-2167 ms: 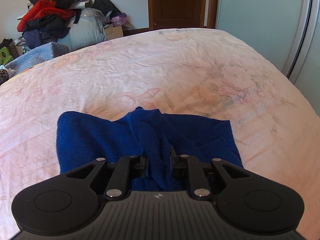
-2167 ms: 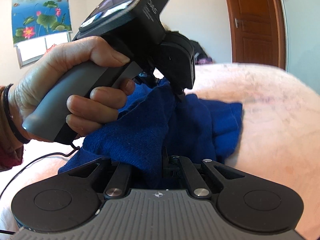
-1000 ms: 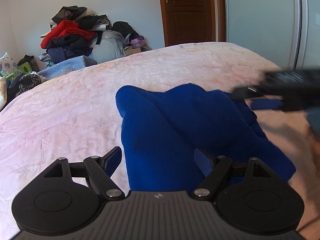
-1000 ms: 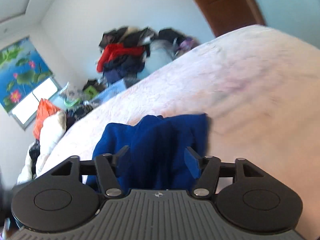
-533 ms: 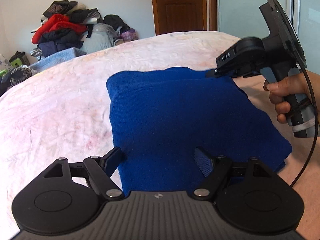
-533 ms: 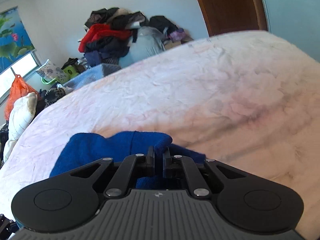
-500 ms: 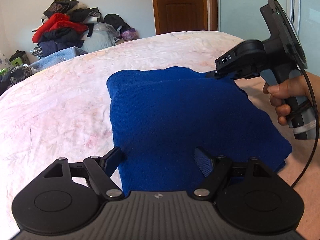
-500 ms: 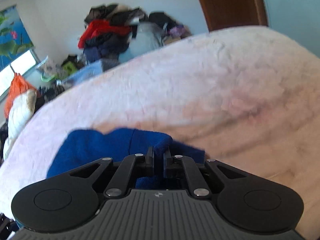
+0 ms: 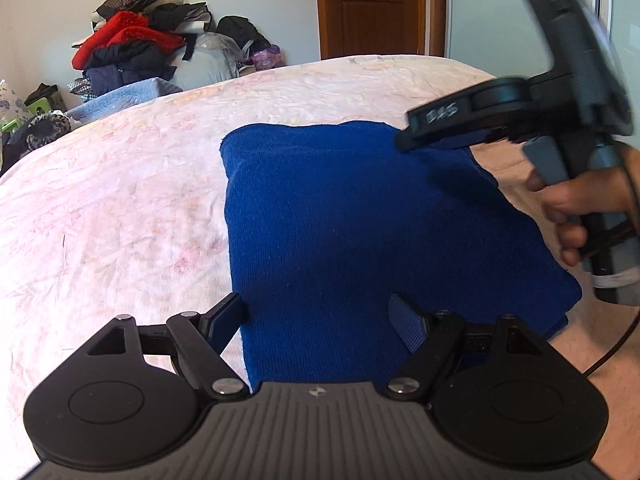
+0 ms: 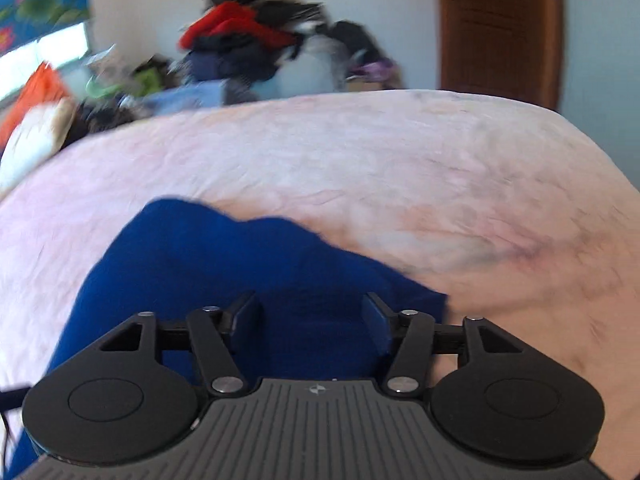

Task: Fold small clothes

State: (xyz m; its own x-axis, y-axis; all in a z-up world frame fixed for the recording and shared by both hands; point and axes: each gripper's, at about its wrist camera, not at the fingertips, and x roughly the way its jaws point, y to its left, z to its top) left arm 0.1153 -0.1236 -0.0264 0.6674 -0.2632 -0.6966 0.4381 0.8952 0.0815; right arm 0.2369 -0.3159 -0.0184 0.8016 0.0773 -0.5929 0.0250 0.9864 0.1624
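Your left gripper has its jaws spread wide and holds nothing; its left finger sits just off the left edge of the blue garment, over the pale pink floral bedsheet, while its right finger hangs above the cloth itself. Straight ahead of those fingers the garment lies flat on the bed as a folded, roughly rectangular slab, its far edge running across the sheet and its near edge passing under the gripper body. Beyond the garment and off to the left of your left gripper, a pile of clothes in red, black and grey is heaped against the wall, and farther right stands a brown wooden door. To the right of your left gripper, your right hand grips the handle of the right gripper, whose nose reaches over the far right corner of the garment; whether it touches the cloth there cannot be made out through the blur. From the right wrist camera, that gripper's jaws are also apart and empty, with the blue cloth lying below and between the fingers and spreading away to their left.
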